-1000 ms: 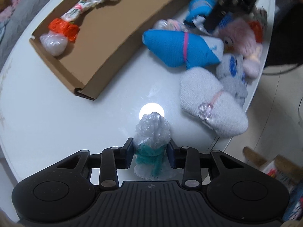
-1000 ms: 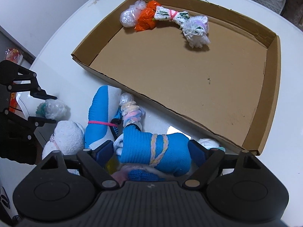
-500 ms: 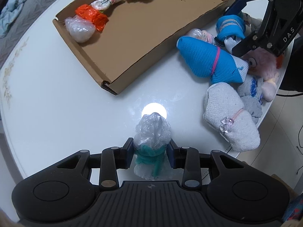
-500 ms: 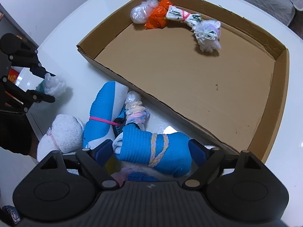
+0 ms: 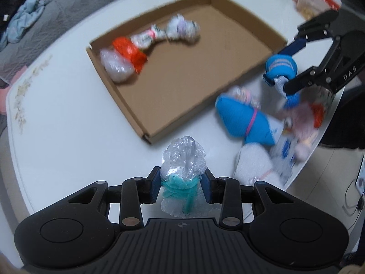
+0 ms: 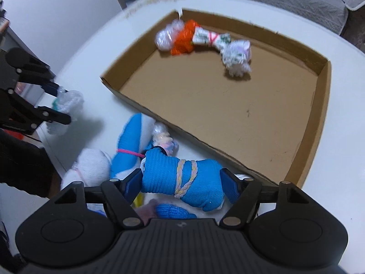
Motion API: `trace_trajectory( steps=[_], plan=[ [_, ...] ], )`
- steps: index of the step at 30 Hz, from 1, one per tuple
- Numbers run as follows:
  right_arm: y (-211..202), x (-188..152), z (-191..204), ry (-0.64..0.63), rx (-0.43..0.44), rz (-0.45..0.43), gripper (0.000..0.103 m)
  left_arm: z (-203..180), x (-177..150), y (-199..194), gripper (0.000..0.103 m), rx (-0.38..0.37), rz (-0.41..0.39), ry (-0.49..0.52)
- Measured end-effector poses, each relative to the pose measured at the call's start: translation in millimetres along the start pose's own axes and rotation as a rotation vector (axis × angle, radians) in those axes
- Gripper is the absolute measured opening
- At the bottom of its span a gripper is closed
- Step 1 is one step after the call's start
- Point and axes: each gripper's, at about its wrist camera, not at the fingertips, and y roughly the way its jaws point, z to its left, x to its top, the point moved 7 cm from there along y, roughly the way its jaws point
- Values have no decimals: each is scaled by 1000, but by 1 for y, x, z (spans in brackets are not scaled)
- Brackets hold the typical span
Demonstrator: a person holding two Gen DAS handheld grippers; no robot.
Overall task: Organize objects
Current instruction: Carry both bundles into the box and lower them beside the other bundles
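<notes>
My left gripper [image 5: 181, 186] is shut on a clear plastic bundle tied with teal string [image 5: 182, 159], held above the white table [image 5: 57, 137] near the cardboard tray's [image 5: 127, 107] front corner. My right gripper [image 6: 181, 183] is shut on a blue sock roll wound with pastel cord [image 6: 182, 180], lifted above the pile; it also shows in the left wrist view [image 5: 281, 67]. In the tray [image 6: 319, 118] lie a clear bundle [image 6: 165, 37], an orange one [image 6: 184, 38], a white printed one [image 6: 208, 37] and a white-lilac one [image 6: 237, 57] in a row.
A pile lies beside the tray at the table edge: a blue sock with a pink band [image 5: 244, 121], a white sock ball [image 5: 255, 164], a pink plush toy [image 5: 303, 118] and a small pastel bundle [image 6: 163, 138]. A grey bed [image 5: 34, 22] lies beyond the table.
Both grippers have risen with their loads. The left one has swung toward the tray with the plastic bundle. The right one has lifted the blue sock roll off the pile.
</notes>
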Motion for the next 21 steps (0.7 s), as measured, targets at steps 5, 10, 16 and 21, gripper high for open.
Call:
trace_trajectory(
  steps=[5,10,16,21],
  plan=[
    [-26,19,-15,59,-19,-125,69,9,28,-22,44,6,-91,-69],
    [-37,43,-25,66,-99,-221,69,18,66,-24,44,30,-168,-133],
    [-12,74,-16,-23,-114,-238,69,26,101,6,44,36,-174,-200],
    [27,88,-11,-100,-127,-182,69,34,106,37,44,39,-139,-234]
  ],
)
